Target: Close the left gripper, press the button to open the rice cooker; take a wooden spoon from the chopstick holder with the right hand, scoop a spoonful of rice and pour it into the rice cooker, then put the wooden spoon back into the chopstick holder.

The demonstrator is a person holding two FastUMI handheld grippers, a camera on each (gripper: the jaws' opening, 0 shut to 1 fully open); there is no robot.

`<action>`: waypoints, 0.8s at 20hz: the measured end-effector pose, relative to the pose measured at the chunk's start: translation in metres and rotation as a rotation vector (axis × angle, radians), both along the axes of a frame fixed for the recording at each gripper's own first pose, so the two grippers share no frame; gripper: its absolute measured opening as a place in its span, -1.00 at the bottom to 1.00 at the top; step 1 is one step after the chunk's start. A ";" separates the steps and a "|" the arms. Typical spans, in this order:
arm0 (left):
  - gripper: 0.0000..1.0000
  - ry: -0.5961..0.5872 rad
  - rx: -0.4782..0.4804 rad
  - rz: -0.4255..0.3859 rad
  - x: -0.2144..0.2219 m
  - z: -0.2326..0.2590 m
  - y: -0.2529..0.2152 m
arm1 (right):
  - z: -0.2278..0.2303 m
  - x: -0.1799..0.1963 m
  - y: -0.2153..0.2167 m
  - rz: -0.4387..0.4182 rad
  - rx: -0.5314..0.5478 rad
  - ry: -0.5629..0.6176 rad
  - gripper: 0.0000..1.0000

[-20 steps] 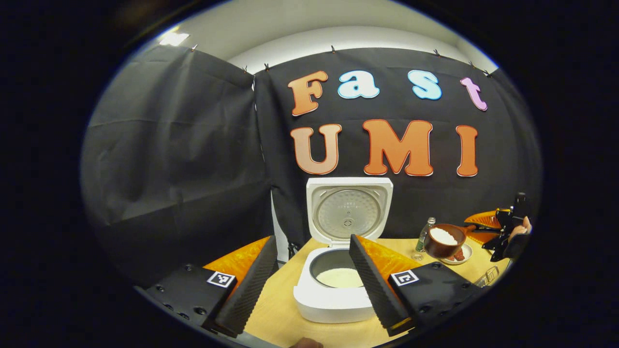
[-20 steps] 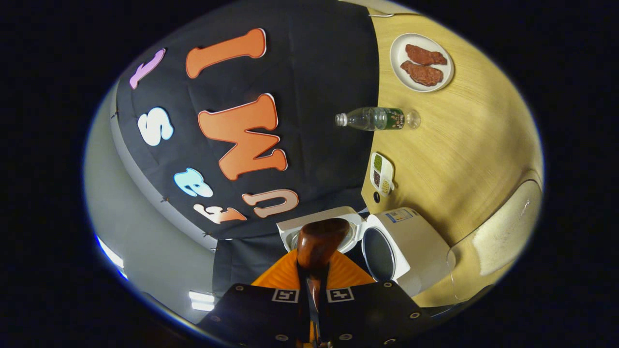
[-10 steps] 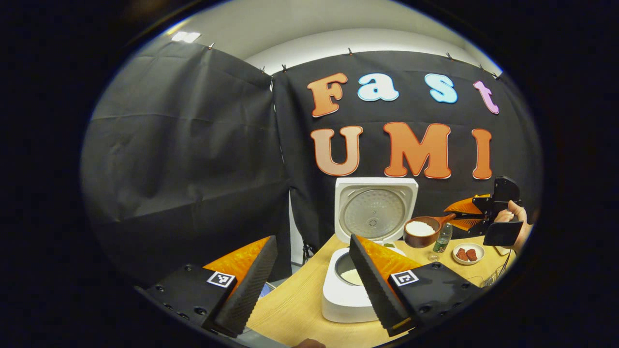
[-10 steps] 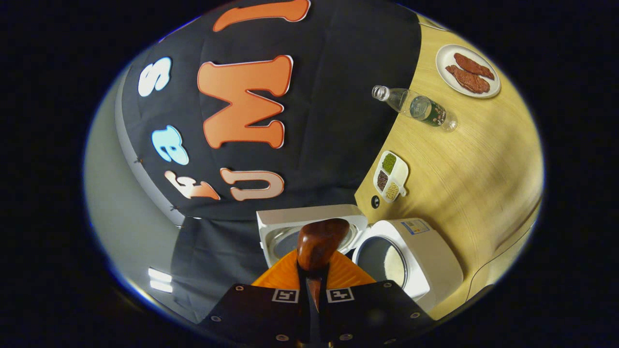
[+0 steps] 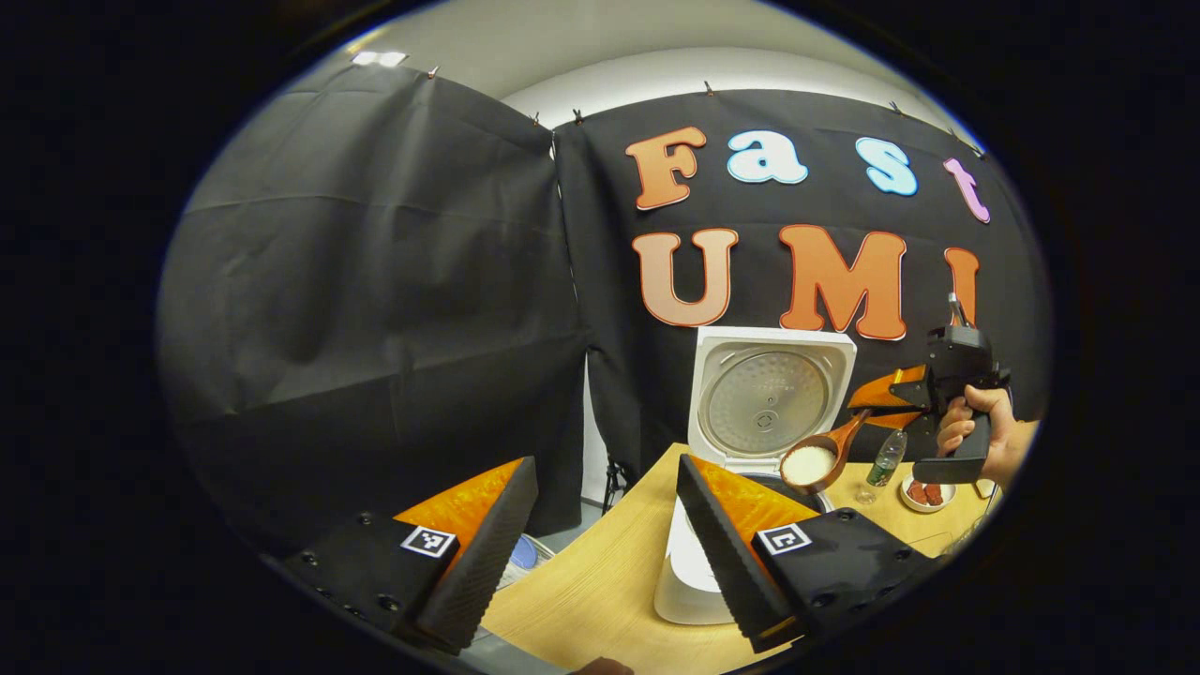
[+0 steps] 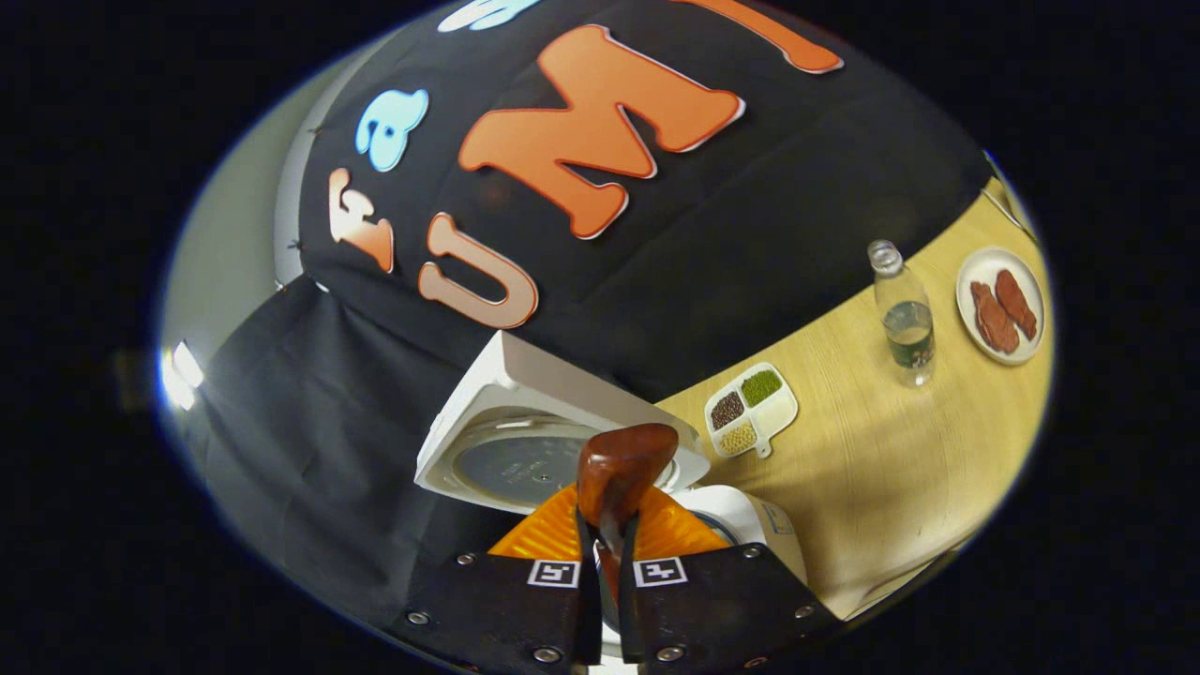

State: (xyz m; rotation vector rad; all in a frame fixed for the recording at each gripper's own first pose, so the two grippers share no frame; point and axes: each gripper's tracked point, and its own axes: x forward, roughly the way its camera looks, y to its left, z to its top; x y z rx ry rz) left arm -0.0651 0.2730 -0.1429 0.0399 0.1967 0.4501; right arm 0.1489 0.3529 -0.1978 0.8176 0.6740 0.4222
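Wooden spoon (image 6: 621, 469), now nearer cooker (image 5: 741, 412), between right fingers (image 6: 605, 553).

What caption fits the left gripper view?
Right gripper holds a rice-filled wooden spoon above the open rice cooker.

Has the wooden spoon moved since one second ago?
Yes. In the left gripper view, the wooden spoon has travelled from beside the bottle to above the rice cooker.

Rice-filled wooden spoon (image 5: 812, 462) tilts above open white rice cooker (image 5: 764, 403).
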 end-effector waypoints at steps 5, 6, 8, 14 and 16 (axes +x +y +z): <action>1.00 0.011 -0.011 0.010 0.002 -0.007 0.011 | 0.003 0.003 0.009 0.043 -0.204 -0.144 -0.87; 0.93 0.012 -0.009 0.011 0.002 -0.006 0.013 | 0.004 0.004 0.010 0.041 -0.222 -0.164 -0.87; 0.93 0.016 -0.010 0.013 0.003 -0.009 0.015 | 0.006 0.007 0.013 0.035 -0.255 -0.192 -0.87; 1.00 0.029 -0.016 0.010 0.004 -0.014 0.018 | 0.018 0.007 0.026 0.085 -0.331 -0.299 -0.87; 0.93 0.030 -0.018 0.009 0.006 -0.014 0.018 | 0.023 0.005 0.032 0.106 -0.370 -0.343 -0.87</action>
